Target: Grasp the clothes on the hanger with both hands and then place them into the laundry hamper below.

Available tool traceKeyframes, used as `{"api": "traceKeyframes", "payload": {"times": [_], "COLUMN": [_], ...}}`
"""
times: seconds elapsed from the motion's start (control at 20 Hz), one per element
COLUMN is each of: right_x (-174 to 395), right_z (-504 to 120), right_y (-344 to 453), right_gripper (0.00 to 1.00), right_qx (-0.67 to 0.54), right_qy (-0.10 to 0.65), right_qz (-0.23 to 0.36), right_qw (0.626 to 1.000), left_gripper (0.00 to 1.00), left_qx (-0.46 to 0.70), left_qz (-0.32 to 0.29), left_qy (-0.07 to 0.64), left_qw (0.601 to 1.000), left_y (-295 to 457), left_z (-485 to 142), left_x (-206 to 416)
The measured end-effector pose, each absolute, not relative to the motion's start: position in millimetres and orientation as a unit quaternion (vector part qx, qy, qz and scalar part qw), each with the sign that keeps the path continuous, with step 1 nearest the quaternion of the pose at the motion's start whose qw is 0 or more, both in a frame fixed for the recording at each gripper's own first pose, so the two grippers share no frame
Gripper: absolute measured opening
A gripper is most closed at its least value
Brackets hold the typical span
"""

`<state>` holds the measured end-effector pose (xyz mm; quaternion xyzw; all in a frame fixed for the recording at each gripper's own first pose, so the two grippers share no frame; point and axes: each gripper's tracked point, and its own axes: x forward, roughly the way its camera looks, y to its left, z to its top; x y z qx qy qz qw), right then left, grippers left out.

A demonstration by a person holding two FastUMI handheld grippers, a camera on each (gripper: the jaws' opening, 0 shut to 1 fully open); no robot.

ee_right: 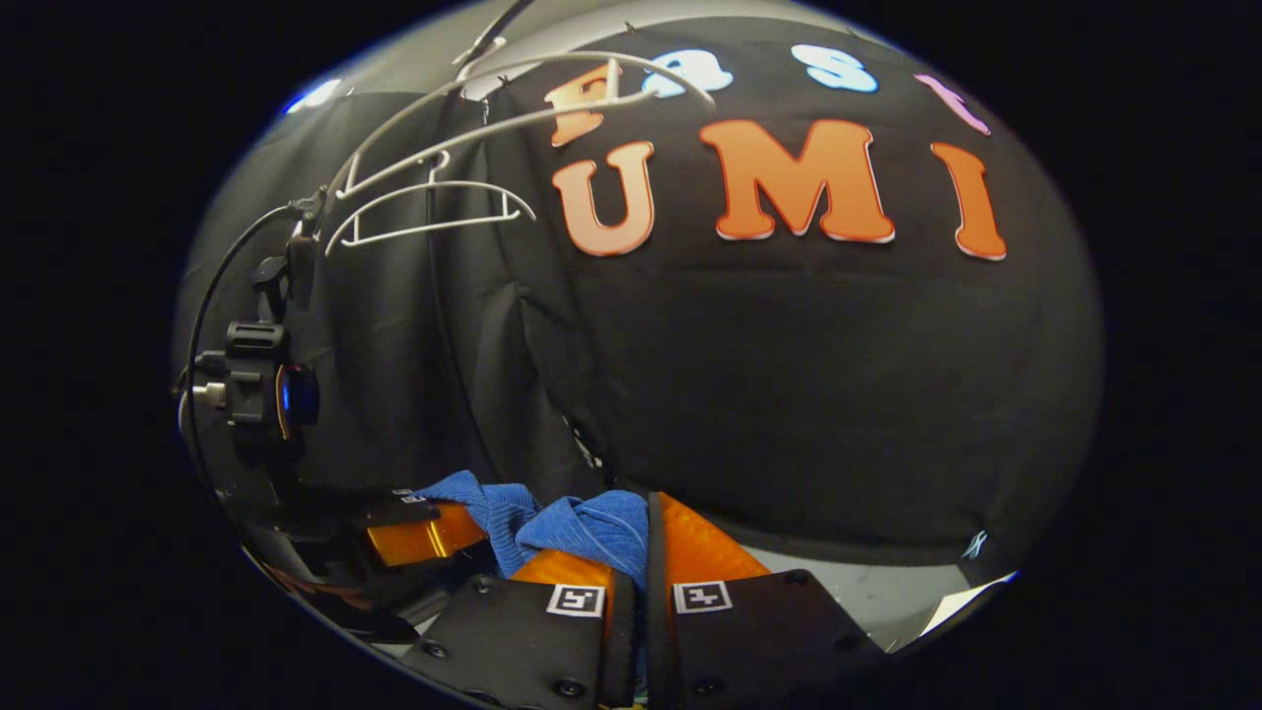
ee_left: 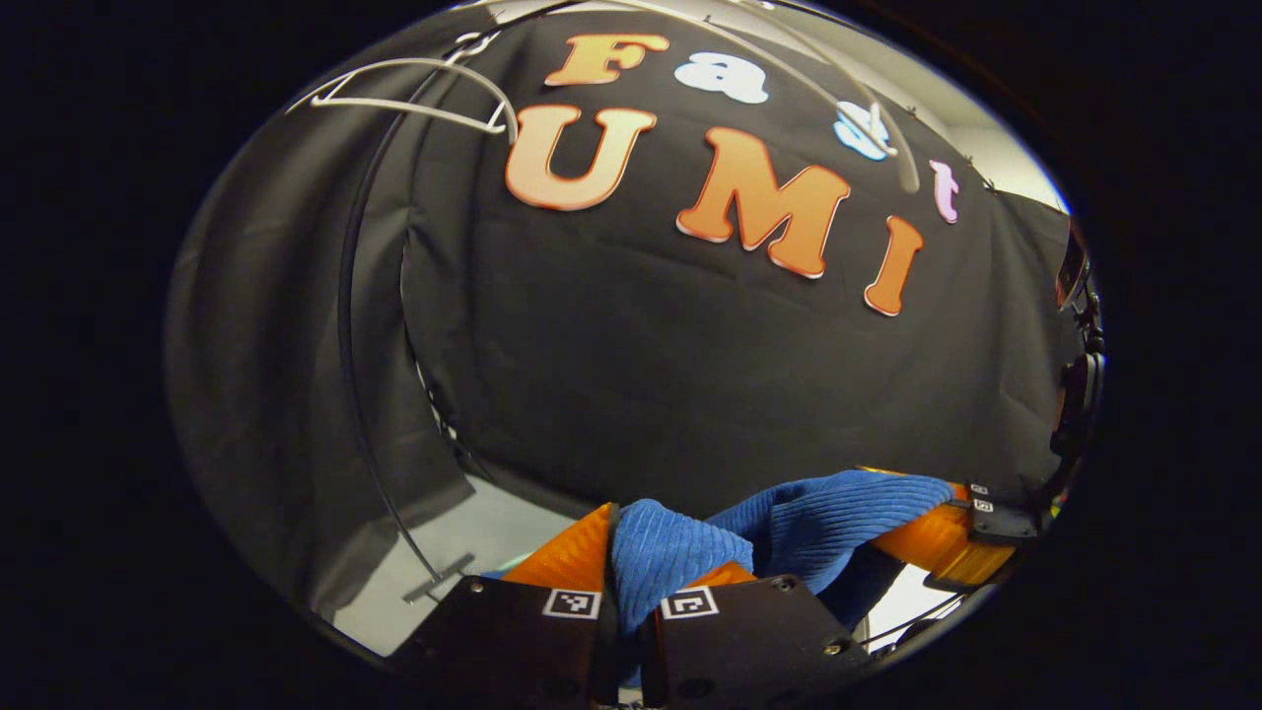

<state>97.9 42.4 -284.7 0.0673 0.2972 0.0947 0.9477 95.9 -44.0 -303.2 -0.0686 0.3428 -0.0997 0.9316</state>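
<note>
Left gripper view: left gripper (ee_left: 631, 552) clamps blue garment (ee_left: 789, 523); right gripper (ee_right: 646, 552) likewise pinches it.

The blue ribbed garment (ee_left: 680, 557) is bunching up between the left gripper's (ee_left: 631, 552) fingers and stretching across to the right gripper (ee_right: 641, 552), which is pinching it too. White hangers (ee_right: 434, 212) are hanging bare up top.

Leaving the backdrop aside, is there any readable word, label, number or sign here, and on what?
No readable text.
The square tags on the left tool and right tool: black-and-white patterns, no words.
The blue cloth and white hanger: no print visible.
</note>
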Motion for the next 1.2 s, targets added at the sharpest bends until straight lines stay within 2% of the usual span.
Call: {"api": "traceKeyframes", "payload": {"times": [0.3,0.35,0.4,0.6,0.65,0.7,0.75,0.8,0.85,0.9,1.0,1.1,1.2], "right_x": [71.0,65.8,58.8,28.4,24.3,22.0,20.0,16.6,15.0,12.3,7.3,5.8,7.7], "right_z": [-372.1,-382.2,-395.7,-433.4,-437.6,-440.6,-443.2,-447.9,-450.0,-453.6,-456.0,-454.7,-456.3], "right_y": [46.7,47.1,48.0,47.6,50.2,51.7,52.5,51.3,51.7,50.9,50.8,47.2,37.4], "right_gripper": [0.12,0.12,0.13,0.13,0.13,0.12,0.12,0.12,0.13,0.17,0.41,0.70,0.99], "right_qx": [0.110,0.112,0.111,0.102,0.103,0.103,0.101,0.096,0.094,0.090,0.098,0.106,0.099], "right_qy": [0.420,0.436,0.454,0.513,0.520,0.527,0.531,0.535,0.539,0.545,0.551,0.550,0.546], "right_qz": [0.064,0.060,0.057,0.049,0.050,0.051,0.051,0.048,0.047,0.044,0.041,0.030,0.018], "right_qw": [0.898,0.891,0.882,0.851,0.846,0.842,0.839,0.838,0.836,0.833,0.828,0.828,0.831], "left_gripper": [0.09,0.06,0.10,0.13,0.20,0.32,0.38,0.33,0.35,0.28,0.50,0.72,0.77], "left_qx": [-0.073,-0.074,-0.073,-0.094,-0.096,-0.096,-0.093,-0.090,-0.085,-0.080,-0.071,-0.057,-0.053], "left_qz": [-0.082,-0.079,-0.076,-0.063,-0.061,-0.061,-0.063,-0.066,-0.068,-0.069,-0.064,-0.052,-0.040], "left_qy": [0.482,0.496,0.508,0.536,0.539,0.542,0.540,0.538,0.537,0.539,0.548,0.560,0.559], "left_qw": [0.869,0.861,0.855,0.836,0.834,0.833,0.834,0.835,0.836,0.836,0.831,0.825,0.826], "left_y": [-48.7,-47.1,-47.2,-40.3,-39.0,-38.2,-38.3,-37.2,-35.9,-30.3,-26.1,-16.0,-9.7], "left_z": [-389.8,-399.5,-408.5,-426.9,-425.1,-423.9,-421.5,-420.8,-419.2,-422.6,-427.2,-428.7,-427.8], "left_x": [42.0,33.9,29.9,4.6,2.6,1.1,2.2,0.8,-0.7,-3.1,-10.1,-19.7,-22.1]}}
